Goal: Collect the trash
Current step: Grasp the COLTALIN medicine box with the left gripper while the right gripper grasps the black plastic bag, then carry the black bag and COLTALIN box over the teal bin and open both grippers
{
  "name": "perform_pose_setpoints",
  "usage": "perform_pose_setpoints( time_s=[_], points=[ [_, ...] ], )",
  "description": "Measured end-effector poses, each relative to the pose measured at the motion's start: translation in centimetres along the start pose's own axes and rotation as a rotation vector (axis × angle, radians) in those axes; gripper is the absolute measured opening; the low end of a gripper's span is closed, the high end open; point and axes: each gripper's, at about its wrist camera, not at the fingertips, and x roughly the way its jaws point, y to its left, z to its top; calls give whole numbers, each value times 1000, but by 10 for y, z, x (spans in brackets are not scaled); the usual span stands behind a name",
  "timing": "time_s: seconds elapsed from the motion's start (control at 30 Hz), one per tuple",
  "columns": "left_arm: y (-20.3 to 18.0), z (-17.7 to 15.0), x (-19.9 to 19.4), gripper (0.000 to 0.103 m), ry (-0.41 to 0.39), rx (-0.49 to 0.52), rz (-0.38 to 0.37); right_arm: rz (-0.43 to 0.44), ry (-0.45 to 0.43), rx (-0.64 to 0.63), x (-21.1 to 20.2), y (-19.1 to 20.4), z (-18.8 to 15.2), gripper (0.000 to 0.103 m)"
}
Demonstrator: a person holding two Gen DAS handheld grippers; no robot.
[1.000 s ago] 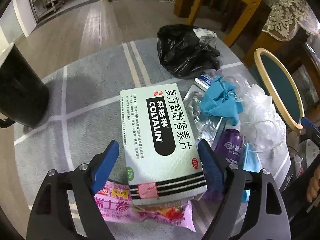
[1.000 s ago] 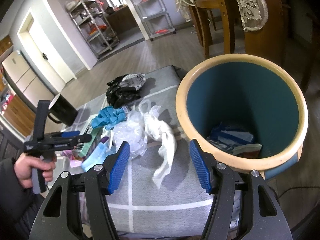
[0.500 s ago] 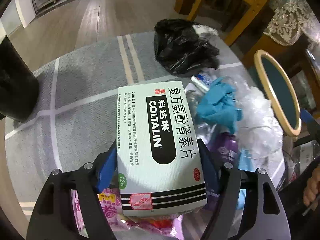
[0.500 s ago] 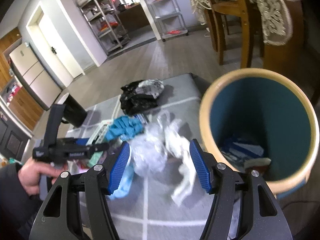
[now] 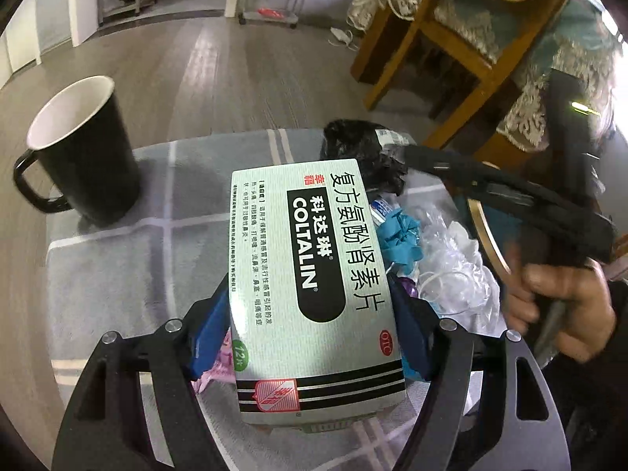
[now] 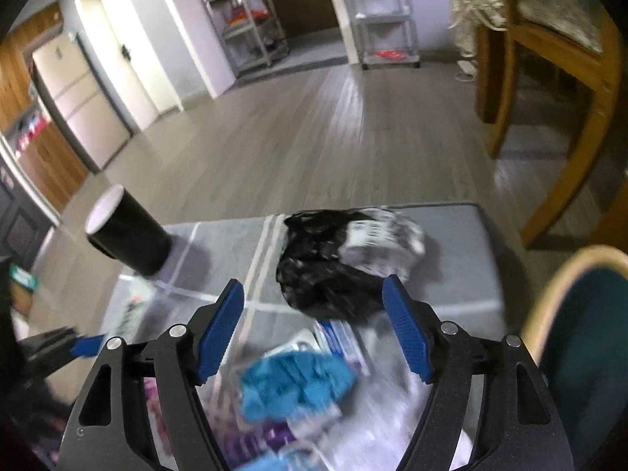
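Left gripper [image 5: 310, 337], clamped across a medicine box [image 5: 314, 286] lifted above the table [image 5: 117, 274]; right gripper [image 6: 314, 325], just spread and empty, toward the black bag [image 6: 325, 274] at twelve o'clock; the crossing grippers might collide.

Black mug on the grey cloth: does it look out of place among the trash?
Yes. The glossy black ceramic mug stands upright and intact, apart from the crumpled black plastic bag and blue glove. It looks like tableware, not trash. Nothing looks spilled.
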Motion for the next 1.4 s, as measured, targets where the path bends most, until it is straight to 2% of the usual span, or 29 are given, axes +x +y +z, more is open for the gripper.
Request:
perform_pose_setpoints(
  time_s=[0.07,0.2,0.27,0.3,0.4,0.5,0.7,1.07,1.4],
  points=[
    [3,-6,1,73,12,-9,9,-31,32,-21,20,10,4,74],
    [6,-9,13,73,44,-23,7,-78,113,16,56,17,-1,73],
    [3,-9,17,73,47,-17,8,-94,123,19,64,20,-5,56],
    [2,-9,17,73,47,-14,8,-98,127,14,66,21,-6,38],
    [-1,-10,19,73,49,-5,17,-82,120,-4,64,23,-9,29],
    [0,-12,18,73,47,-11,20,-53,97,-22,52,23,-12,25],
    [0,-9,16,73,18,-9,11,8,20,9,17,19,-13,22],
    [-10,-14,-4,73,-78,25,-8,102,-184,68,-87,11,-11,22],
    [-29,-15,-24,72,-176,70,-34,88,-281,78,-158,-1,-39,22]
  ],
)
